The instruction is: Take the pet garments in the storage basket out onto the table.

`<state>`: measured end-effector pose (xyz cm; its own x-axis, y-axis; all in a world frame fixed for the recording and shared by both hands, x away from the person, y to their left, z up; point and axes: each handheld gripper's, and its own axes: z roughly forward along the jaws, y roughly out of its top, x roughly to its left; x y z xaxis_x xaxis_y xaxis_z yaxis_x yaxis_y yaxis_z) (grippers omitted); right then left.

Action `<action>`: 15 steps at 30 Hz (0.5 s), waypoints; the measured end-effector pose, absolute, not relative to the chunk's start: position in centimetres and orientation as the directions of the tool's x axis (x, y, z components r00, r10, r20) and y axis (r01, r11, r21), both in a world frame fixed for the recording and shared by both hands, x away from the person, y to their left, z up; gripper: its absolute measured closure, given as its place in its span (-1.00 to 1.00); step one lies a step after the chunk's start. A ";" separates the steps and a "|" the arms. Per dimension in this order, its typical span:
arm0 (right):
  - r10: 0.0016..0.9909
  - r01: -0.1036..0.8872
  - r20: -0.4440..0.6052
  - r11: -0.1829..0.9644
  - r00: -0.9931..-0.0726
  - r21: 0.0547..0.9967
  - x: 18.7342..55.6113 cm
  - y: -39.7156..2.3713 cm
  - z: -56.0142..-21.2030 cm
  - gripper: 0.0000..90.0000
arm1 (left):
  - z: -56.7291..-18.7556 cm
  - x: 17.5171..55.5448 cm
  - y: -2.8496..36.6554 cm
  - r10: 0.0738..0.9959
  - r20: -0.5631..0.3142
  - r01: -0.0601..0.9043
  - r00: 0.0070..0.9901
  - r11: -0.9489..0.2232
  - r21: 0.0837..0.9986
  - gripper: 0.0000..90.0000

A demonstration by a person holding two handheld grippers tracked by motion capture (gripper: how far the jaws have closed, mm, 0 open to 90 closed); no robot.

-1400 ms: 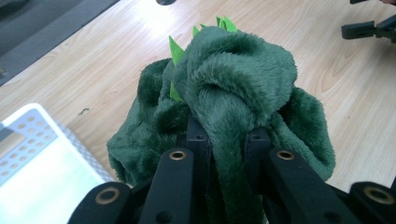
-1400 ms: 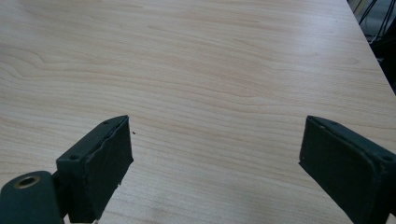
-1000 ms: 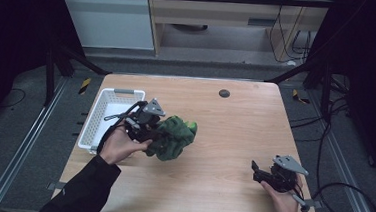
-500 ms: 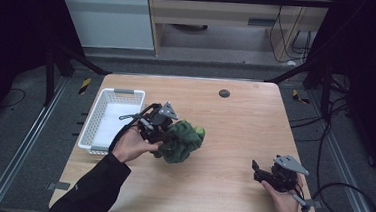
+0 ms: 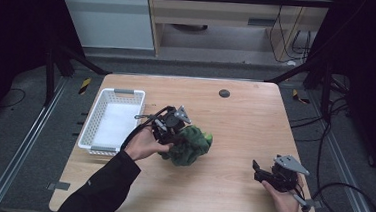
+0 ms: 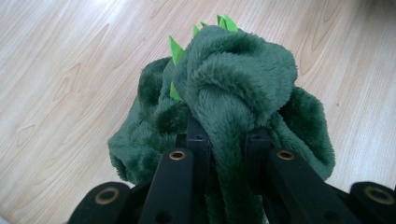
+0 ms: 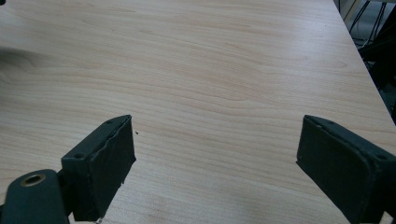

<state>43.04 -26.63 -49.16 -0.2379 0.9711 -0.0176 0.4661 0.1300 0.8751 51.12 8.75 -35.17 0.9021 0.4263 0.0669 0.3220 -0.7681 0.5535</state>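
1. The plush toy [image 6: 233, 88] in my left gripper [image 6: 224, 140] is dark green fur with bright lime-green spikes.
2. Both my grippers are black; the right gripper [image 7: 215, 158] has matte black pads.
3. The tabletop [image 5: 245, 120] is pale wood with a wavy grain.
4. The basket [image 5: 90, 124] is white, with grey handles.

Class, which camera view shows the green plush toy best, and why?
The left gripper view: the green plush toy is close, its fur and light green spikes clear, pinched between the jaws. The high view gives a small dark green lump beside the left gripper.
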 end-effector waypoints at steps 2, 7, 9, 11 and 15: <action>0.971 0.466 -0.019 0.131 -0.238 0.875 43.1 -26.6 -49.2 -0.75 | -35.4 51.3 8.5 0.420 0.067 0.318 0.905 -0.772 0.550 0.72; 0.971 0.468 -0.020 0.133 -0.239 0.874 43.1 -26.6 -49.2 -0.75 | -36.0 51.4 7.8 0.405 0.068 0.308 0.912 -0.784 0.538 0.72; 0.971 0.468 -0.021 0.133 -0.239 0.874 43.1 -26.6 -49.2 -0.75 | -36.2 51.4 7.6 0.397 0.065 0.304 0.916 -0.790 0.532 0.72; 0.971 0.466 -0.024 0.136 -0.239 0.874 43.1 -26.6 -49.2 -0.75 | -36.7 51.5 7.3 0.387 0.064 0.299 0.920 -0.798 0.523 0.71; 0.971 0.465 -0.026 0.137 -0.238 0.875 43.1 -26.6 -49.2 -0.75 | -37.2 51.5 7.0 0.384 0.063 0.298 0.921 -0.802 0.518 0.71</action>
